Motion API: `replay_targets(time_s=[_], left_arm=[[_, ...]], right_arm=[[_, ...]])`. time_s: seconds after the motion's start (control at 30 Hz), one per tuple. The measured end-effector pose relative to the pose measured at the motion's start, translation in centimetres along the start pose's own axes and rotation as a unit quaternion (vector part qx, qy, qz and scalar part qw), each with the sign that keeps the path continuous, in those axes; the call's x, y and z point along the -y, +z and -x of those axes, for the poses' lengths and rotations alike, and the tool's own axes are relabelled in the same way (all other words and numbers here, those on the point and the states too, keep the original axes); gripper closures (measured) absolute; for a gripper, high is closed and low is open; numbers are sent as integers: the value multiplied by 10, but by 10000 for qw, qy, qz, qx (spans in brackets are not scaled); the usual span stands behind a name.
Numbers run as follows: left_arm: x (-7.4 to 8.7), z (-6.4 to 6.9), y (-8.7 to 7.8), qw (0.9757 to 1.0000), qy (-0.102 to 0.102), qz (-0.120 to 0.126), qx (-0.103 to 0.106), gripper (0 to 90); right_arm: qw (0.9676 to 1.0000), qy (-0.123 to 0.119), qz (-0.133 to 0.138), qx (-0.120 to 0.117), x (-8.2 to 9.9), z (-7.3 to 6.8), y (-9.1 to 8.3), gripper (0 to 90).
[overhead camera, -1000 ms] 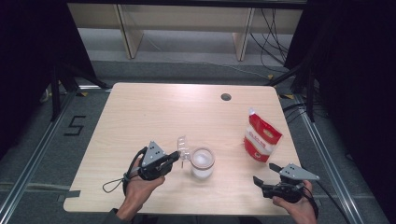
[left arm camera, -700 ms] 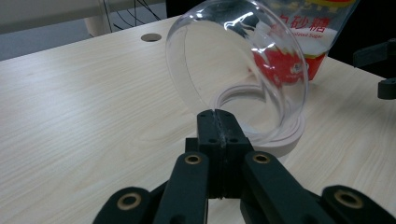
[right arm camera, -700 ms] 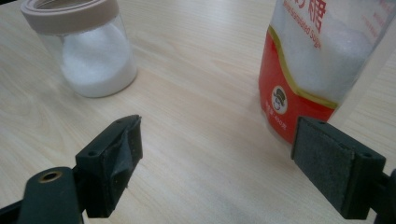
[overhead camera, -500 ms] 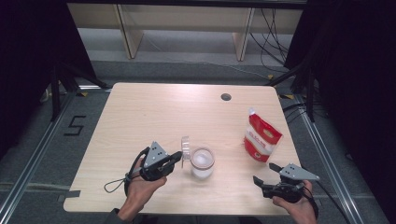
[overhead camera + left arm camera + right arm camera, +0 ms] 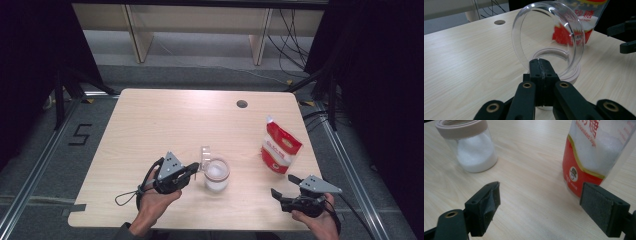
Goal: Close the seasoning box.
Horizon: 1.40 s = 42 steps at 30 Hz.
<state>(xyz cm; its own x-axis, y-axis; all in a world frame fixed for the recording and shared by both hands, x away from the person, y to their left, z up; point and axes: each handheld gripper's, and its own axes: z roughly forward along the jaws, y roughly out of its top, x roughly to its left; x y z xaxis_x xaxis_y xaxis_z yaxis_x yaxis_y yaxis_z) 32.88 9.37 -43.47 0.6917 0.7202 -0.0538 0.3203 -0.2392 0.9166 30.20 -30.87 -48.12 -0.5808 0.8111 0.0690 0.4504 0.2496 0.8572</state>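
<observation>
We hold the clear round plastic lid [image 5: 549, 37] by its edge in the left gripper [image 5: 541, 66], whose 2 black jaws are pressed together on the lid's rim, so the disc stands nearly upright above the mouth of the small glass jar of white granules with a beige collar [image 5: 216, 175]. In the high view the left gripper [image 5: 192, 170] sits just to the left of the jar, and the lid [image 5: 205, 155] rises at the jar's near-left rim, tilted back rather than lying flat.

The relation that matters most is this: the jar's opening faces straight up, while the lid's flat face points sideways, toward the red and white sugar pouch [image 5: 280, 148]. We judge that the lid must either swing down flat onto the collar or lift clear, and the left hand alone is placed for that.

The right gripper [image 5: 285, 192] rests near the front right corner of the pale wooden surface [image 5: 165, 120], its jaws spread wide with nothing between them. From its own view the pouch [image 5: 596, 152] stands just ahead to the right and the jar [image 5: 469, 147] farther off to the left. So the right hand is nearer the pouch, which stands upright with its long axis vertical, well apart from the jar.
</observation>
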Motion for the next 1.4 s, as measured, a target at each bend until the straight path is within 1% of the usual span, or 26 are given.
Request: replay_targets(time_s=[0.1, 0.17, 0.3, 0.4, 0.5, 0.53, 0.57, 0.63, 0.7, 0.73, 0.77, 0.8, 0.87, 0.9, 0.93, 0.97, 1.0, 1.03, 1.07, 1.13, 1.2, 1.23, 1.27, 1.33, 1.37, 1.4], left_arm=[[0, 0, 0, 10000, -12, 47, 51, 872], [-1, 0, -1, 10000, -27, 17, 14, 856], [0, 0, -4, 9998, -105, 96, 136, 810], [1, 0, -5, 9991, -241, 150, 326, 752], [2, 3, -7, 9988, -286, 118, 369, 692], [3, 4, -7, 9983, -396, 175, 390, 678], [3, 4, -9, 9986, -349, 124, 385, 659], [5, 6, -10, 9985, -362, 110, 396, 625], [7, 6, -12, 9984, -355, 72, 439, 591], [9, 7, -13, 9981, -412, 44, 457, 563], [11, 8, -13, 9976, -498, 51, 479, 539], [12, 7, -14, 9978, -449, 43, 492, 518], [14, 8, -16, 9978, -505, -45, 430, 465], [16, 8, -17, 9978, -487, -51, 446, 441], [17, 9, -18, 9974, -570, -92, 435, 418], [20, 8, -18, 9973, -547, -108, 469, 397], [22, 8, -19, 9974, -545, -164, 449, 377], [24, 8, -19, 9966, -634, -165, 501, 362], [26, 8, -20, 9970, -598, -232, 438, 349], [32, 8, -20, 9963, -683, -252, 467, 316], [36, 8, -21, 9967, -615, -297, 440, 303], [38, 8, -21, 9962, -674, -319, 447, 294], [39, 8, -22, 9967, -595, -345, 424, 284], [43, 9, -22, 9962, -690, -318, 418, 270], [44, 7, -23, 9967, -561, -382, 452, 263], [47, 8, -22, 9961, -680, -377, 425, 255]], right_arm=[[10000, 42, -2, -38, 0, 0, -1, 173], [10000, 39, 4, -42, 0, 0, 0, 174], [10000, 15, 7, -1, 0, 0, 0, 173], [9999, 68, 8, -76, 0, -1, 0, 174], [9999, 31, 92, -69, 0, -1, 0, 173], [9999, 35, 99, -74, 0, -1, 0, 173], [9999, -53, 135, -88, 0, 2, 0, 173], [9996, -13, 206, -180, 0, 1, 1, 172], [9997, -59, 193, -146, -1, 1, 0, 171], [9997, 61, 160, -158, -1, -1, -1, 171], [9996, 20, 202, -178, -1, -1, 0, 171], [9992, 118, 280, -258, -1, -2, 1, 171], [9993, 91, 237, -270, -1, -2, 0, 170], [9990, 130, 299, -300, -1, -3, 1, 168], [9991, 67, 291, -301, -2, -3, 0, 167], [9989, 3, 324, -346, -2, -2, 0, 165], [9988, 54, 330, -344, -3, -4, 0, 163], [9986, 19, 357, -377, -3, -3, 0, 162], [9987, -44, 363, -365, -3, -3, 0, 161], [9984, -19, 369, -422, -3, -4, 1, 159], [9983, -5, 326, -479, -3, -5, 0, 159], [9981, -16, 292, -541, -3, -5, 0, 159], [9982, -8, 331, -494, -3, -6, -1, 159], [9981, 64, 289, -538, -3, -8, -1, 159], [9981, -24, 333, -523, -3, -8, 0, 159], [9982, -3, 259, -541, -2, -9, 0, 159]])
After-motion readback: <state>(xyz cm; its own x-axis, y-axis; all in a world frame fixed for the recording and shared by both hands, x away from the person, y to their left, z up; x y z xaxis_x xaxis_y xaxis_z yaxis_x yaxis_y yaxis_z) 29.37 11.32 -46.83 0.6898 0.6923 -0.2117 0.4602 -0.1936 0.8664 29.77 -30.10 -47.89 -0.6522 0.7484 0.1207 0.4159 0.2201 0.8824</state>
